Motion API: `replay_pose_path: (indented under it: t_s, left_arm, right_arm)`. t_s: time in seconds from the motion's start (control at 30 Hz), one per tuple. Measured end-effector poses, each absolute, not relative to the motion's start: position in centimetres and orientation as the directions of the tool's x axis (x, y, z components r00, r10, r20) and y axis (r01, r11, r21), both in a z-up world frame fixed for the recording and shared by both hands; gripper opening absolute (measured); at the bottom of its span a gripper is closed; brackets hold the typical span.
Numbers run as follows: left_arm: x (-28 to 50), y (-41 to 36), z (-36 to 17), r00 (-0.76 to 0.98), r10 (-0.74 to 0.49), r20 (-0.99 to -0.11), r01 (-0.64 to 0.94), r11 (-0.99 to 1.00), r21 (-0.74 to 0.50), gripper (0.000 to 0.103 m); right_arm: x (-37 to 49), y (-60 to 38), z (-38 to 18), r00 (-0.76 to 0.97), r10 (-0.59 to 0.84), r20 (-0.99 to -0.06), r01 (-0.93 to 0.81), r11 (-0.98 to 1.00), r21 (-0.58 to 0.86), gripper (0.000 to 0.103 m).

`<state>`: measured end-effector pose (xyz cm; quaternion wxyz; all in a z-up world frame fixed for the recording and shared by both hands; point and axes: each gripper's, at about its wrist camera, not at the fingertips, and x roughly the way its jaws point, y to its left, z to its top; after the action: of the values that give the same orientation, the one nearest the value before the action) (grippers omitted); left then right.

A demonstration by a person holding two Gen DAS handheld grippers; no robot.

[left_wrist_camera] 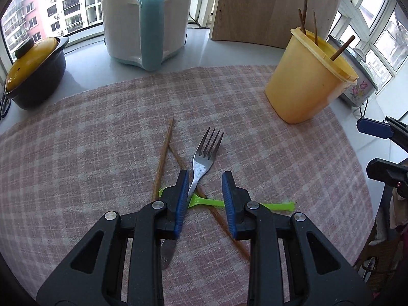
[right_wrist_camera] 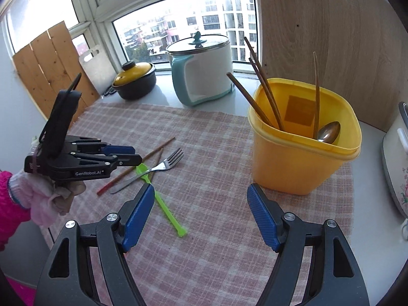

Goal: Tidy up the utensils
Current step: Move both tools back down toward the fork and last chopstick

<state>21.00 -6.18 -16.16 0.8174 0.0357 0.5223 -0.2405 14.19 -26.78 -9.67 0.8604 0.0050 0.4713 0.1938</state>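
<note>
A metal fork point(left_wrist_camera: 204, 163), two brown chopsticks point(left_wrist_camera: 163, 158) and a green plastic spoon point(left_wrist_camera: 275, 206) lie crossed in a pile on the checked cloth point(left_wrist_camera: 102, 137). My left gripper point(left_wrist_camera: 205, 178) is open and hovers just above the pile, its jaws to either side of the fork handle. The pile also shows in the right wrist view, with the fork point(right_wrist_camera: 163, 164) and green spoon point(right_wrist_camera: 165, 209). The yellow utensil tub point(right_wrist_camera: 306, 140) holds chopsticks and a metal spoon point(right_wrist_camera: 329, 132). My right gripper point(right_wrist_camera: 200, 196) is open and empty, in front of the tub.
A white and teal pot point(right_wrist_camera: 204, 76) and a black pot with a yellow lid point(right_wrist_camera: 135, 79) stand by the window. A wooden panel point(right_wrist_camera: 331, 38) rises behind the tub. A flowered cooker point(right_wrist_camera: 397, 168) sits at the right edge. Wooden boards point(right_wrist_camera: 51, 58) lean at the left.
</note>
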Motion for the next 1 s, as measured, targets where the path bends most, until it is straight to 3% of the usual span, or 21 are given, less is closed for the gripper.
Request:
replay_pose_path:
  t_s: [0.17,0.33,1.0]
  left_arm:
    - [21.7,-6.9,-18.0,0.313,-0.319,-0.895,0.46,0.875,-0.151,0.026]
    - [22.0,-7.0,-19.1,0.298,-0.302,-0.906,0.46,0.877,-0.141,0.026]
    - [25.0,-8.8,-19.1,0.34,-0.309,-0.888,0.462,0.878,-0.128,0.026]
  right_arm:
    - [14.1,-24.3,-11.3,0.419,0.346,-0.84,-0.387,0.904,0.18,0.074]
    - [14.8,-22.5,-12.8,0.367,0.34,-0.866,-0.424,0.89,0.169,0.065]
    - [15.8,-23.1,-15.4,0.356,0.342,-0.87,-0.341,0.914,0.221,0.064]
